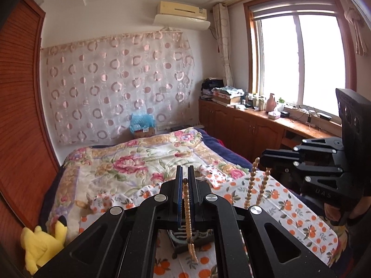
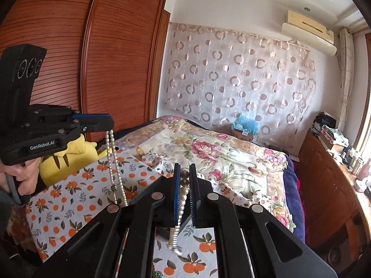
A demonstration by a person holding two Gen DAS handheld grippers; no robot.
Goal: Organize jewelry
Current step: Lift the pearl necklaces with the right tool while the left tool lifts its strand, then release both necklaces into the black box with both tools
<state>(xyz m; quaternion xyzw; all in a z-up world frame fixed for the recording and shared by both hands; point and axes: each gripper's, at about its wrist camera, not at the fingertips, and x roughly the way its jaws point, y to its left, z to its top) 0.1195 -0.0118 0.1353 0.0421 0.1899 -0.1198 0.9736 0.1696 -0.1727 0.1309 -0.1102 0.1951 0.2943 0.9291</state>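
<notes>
Bead strands (image 1: 186, 205) hang from both raised grippers' clamped jaws, pointing slightly downward.

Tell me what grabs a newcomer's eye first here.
Two black tongs, each clamped on a bead strand dangling above the orange-print cloth: the left tongs pinch one bead strand, the right tongs another strand. Behind lie a floral quilt and, left, a yellow plush.
</notes>
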